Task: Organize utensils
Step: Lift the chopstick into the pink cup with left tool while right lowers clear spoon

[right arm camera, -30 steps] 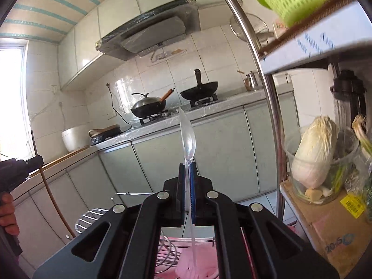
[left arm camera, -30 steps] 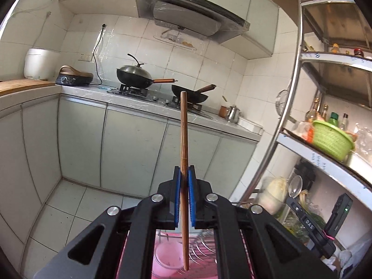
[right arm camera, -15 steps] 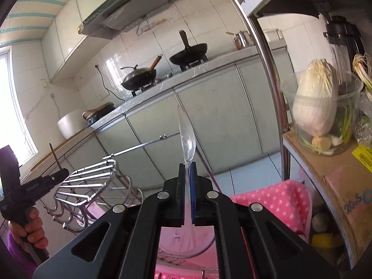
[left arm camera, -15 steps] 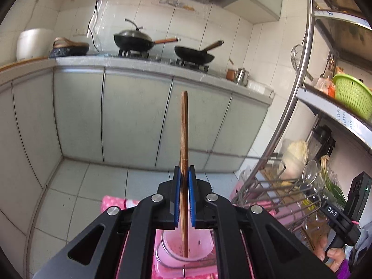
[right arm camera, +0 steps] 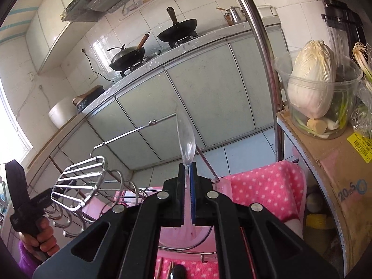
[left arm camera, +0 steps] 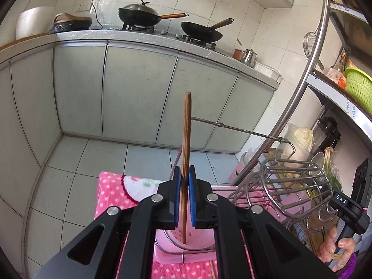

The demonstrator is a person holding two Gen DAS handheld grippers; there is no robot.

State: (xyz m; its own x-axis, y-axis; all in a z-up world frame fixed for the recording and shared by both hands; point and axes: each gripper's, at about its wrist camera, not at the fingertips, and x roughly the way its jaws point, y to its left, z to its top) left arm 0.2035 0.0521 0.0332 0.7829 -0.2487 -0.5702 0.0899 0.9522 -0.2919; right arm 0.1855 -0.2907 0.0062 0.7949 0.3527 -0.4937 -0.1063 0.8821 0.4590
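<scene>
My left gripper (left arm camera: 183, 193) is shut on a brown wooden chopstick (left arm camera: 186, 134) that stands upright, its lower end over the pink utensil cup (left arm camera: 186, 241) held in a wire ring. My right gripper (right arm camera: 187, 186) is shut on a clear plastic spoon (right arm camera: 186, 137), bowl end up, its handle reaching down into the same pink cup (right arm camera: 186, 234). A chrome wire dish rack (left arm camera: 290, 186) stands right of the cup; in the right wrist view the wire rack (right arm camera: 79, 181) lies to the left. More chopsticks (right arm camera: 162, 269) lie on the pink dotted towel (right arm camera: 260, 190) below.
Grey cabinets (left arm camera: 139, 93) with woks on the stove stand behind. A metal shelf post (left arm camera: 302, 88) and shelves hold a green basket (left arm camera: 358, 88), and a cabbage (right arm camera: 311, 79) sits in a clear tub. A hand (right arm camera: 44, 237) grips the other gripper's handle.
Both grippers have sunk and tipped downward towards the pink cup. The rack, the towel and the floor have come into view. Both still hold their utensils.
</scene>
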